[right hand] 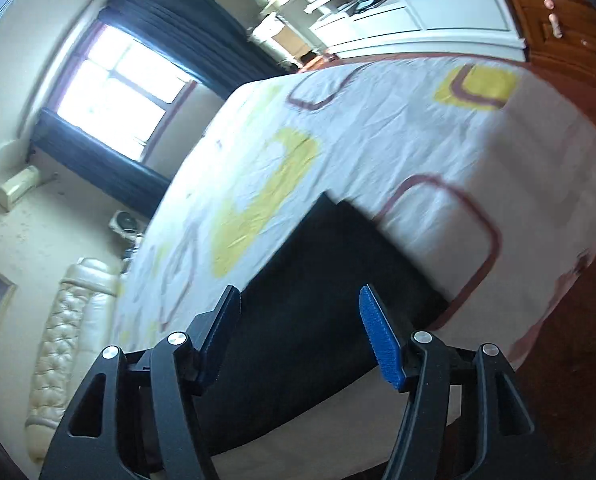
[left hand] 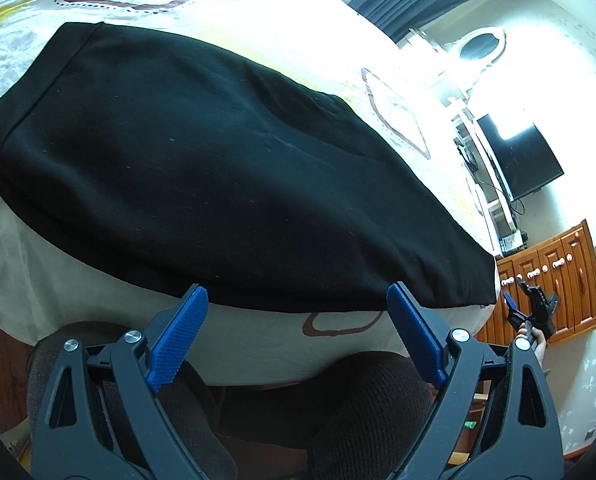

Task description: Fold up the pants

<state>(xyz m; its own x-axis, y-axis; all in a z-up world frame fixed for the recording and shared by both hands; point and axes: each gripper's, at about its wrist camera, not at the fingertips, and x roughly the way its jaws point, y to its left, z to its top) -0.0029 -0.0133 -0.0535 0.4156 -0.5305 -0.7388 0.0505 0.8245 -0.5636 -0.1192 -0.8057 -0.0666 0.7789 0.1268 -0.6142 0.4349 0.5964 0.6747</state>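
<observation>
The black pants (left hand: 201, 168) lie folded flat on the bed, filling the middle of the left wrist view; a hem band runs along their left end. My left gripper (left hand: 298, 300) is open and empty, just short of the pants' near edge. My right gripper (right hand: 300, 300) is open and empty, held off the bed's side above the pants (right hand: 318, 300). It also shows in the left wrist view (left hand: 532, 304), off the pants' right corner, in a hand.
The bed sheet (right hand: 378, 140) is white with yellow and maroon shapes. A wooden dresser (left hand: 558, 276) and a TV (left hand: 518, 160) stand at the right. A window (right hand: 113, 92) with dark curtains and a padded headboard (right hand: 65, 340) are at the left. My knees (left hand: 358, 400) are below the bed edge.
</observation>
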